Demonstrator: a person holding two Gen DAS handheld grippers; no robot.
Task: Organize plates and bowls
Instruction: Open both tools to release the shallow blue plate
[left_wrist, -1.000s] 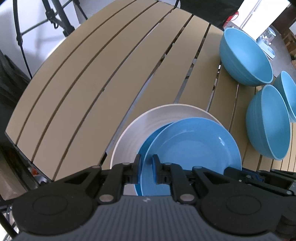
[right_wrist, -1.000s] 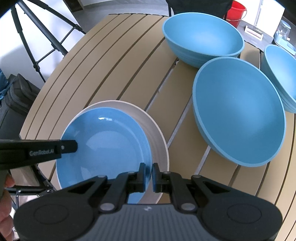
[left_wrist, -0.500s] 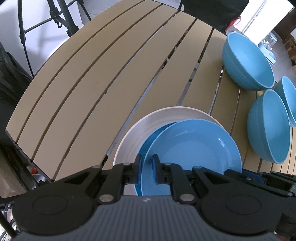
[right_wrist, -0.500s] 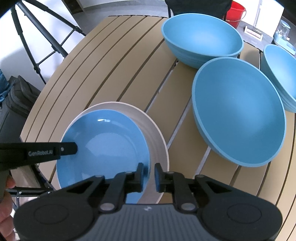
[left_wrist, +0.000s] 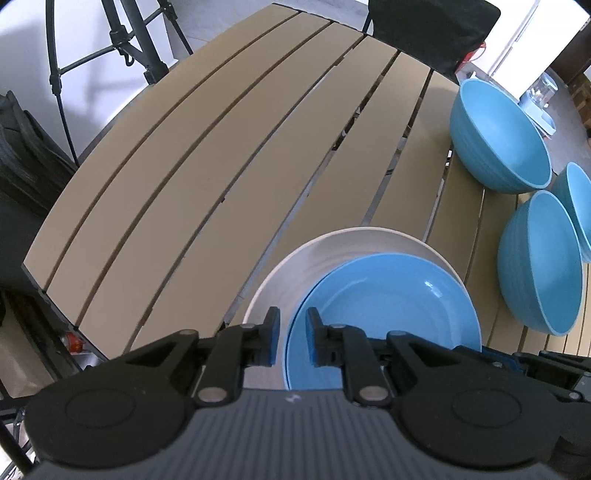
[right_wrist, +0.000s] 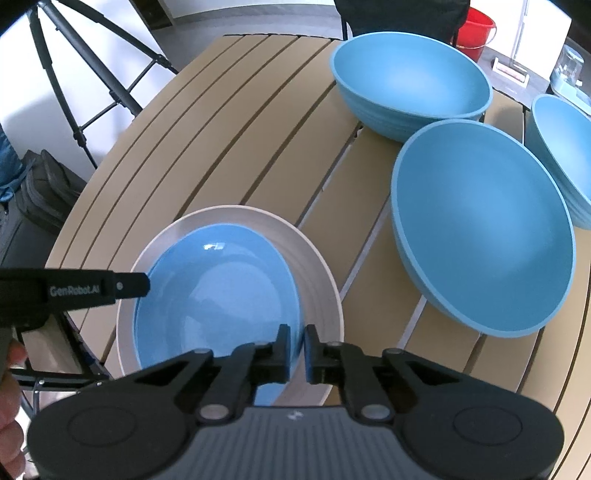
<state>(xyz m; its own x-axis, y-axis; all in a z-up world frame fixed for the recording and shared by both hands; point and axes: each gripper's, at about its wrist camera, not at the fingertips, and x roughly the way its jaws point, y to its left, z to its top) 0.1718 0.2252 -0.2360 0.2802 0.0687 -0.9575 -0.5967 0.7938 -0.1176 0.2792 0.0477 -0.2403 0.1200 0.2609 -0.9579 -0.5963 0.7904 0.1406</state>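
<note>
A blue plate (left_wrist: 388, 306) lies on a larger white plate (left_wrist: 332, 251) at the near edge of the slatted table. My left gripper (left_wrist: 293, 339) straddles the blue plate's near rim with its jaws slightly apart. My right gripper (right_wrist: 295, 347) straddles the blue plate's (right_wrist: 218, 291) right rim over the white plate (right_wrist: 317, 273), its jaws also a little apart. The left gripper's finger (right_wrist: 122, 286) shows at the plate's left rim in the right wrist view.
Three blue bowls stand on the right: a far one (right_wrist: 410, 81), a near one (right_wrist: 484, 225) and one at the edge (right_wrist: 561, 147). They also show in the left wrist view (left_wrist: 498, 136) (left_wrist: 539, 262). The wooden table (left_wrist: 207, 166) stretches left. A tripod (left_wrist: 140, 44) stands beyond it.
Both grippers have opened slightly and let go of the blue plate's rim. The blue plate has settled lower onto the white plate. The left camera has drawn back a little.
</note>
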